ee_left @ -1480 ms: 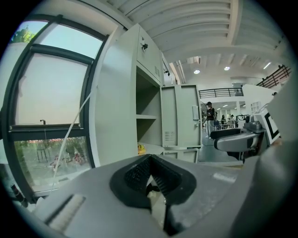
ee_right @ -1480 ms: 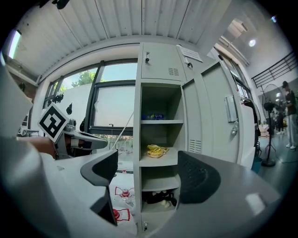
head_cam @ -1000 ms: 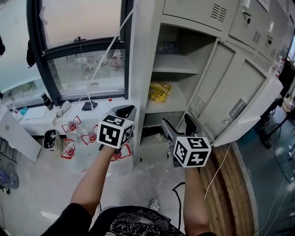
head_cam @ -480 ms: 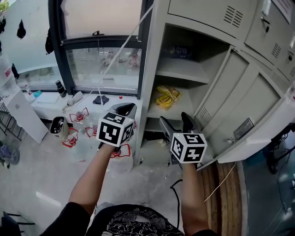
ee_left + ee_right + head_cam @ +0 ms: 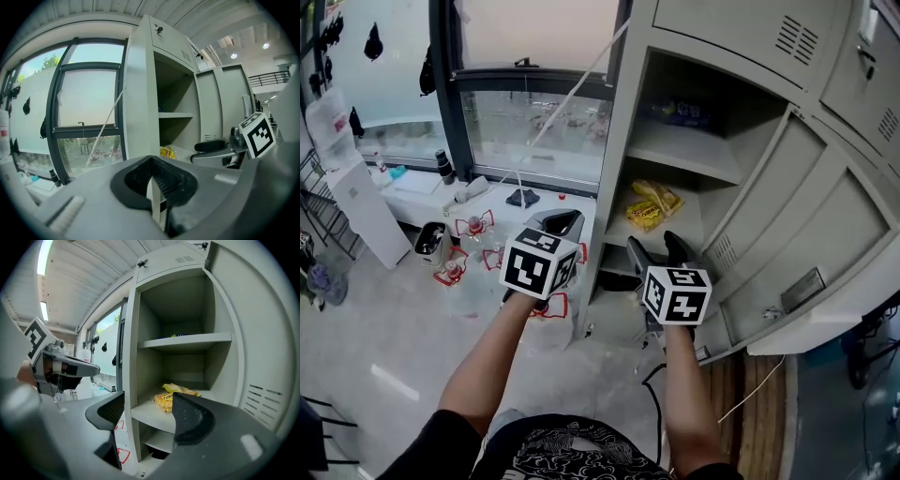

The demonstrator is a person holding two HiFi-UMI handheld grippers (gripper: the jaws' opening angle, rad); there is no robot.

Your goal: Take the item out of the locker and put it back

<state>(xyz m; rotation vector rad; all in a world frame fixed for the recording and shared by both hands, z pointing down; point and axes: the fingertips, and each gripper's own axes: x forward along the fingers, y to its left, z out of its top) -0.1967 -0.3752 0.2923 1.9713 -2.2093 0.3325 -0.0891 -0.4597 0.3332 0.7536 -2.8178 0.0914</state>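
A yellow snack bag [image 5: 649,204] lies on the middle shelf of the open grey locker [image 5: 727,169]; it also shows in the left gripper view [image 5: 166,152] and the right gripper view [image 5: 174,397]. My right gripper [image 5: 654,244] [image 5: 147,404] hangs in front of the shelf edge, short of the bag and a little below it. It is open; its jaws have just been closing with nothing between them. My left gripper [image 5: 564,223] [image 5: 152,161] is shut and empty, left of the locker's side wall. A dark blue pack [image 5: 680,112] sits on the upper shelf.
The locker door [image 5: 825,244] stands swung open to the right. Water bottles with red handles [image 5: 473,230] stand on the floor below the window sill [image 5: 441,187]. A black cable [image 5: 652,384] runs along the floor by my feet. A white cabinet [image 5: 356,197] is at the left.
My right gripper has come forward toward the middle shelf and its jaws stand a little narrower. The view has swung so the locker sits closer. The left gripper has barely moved.
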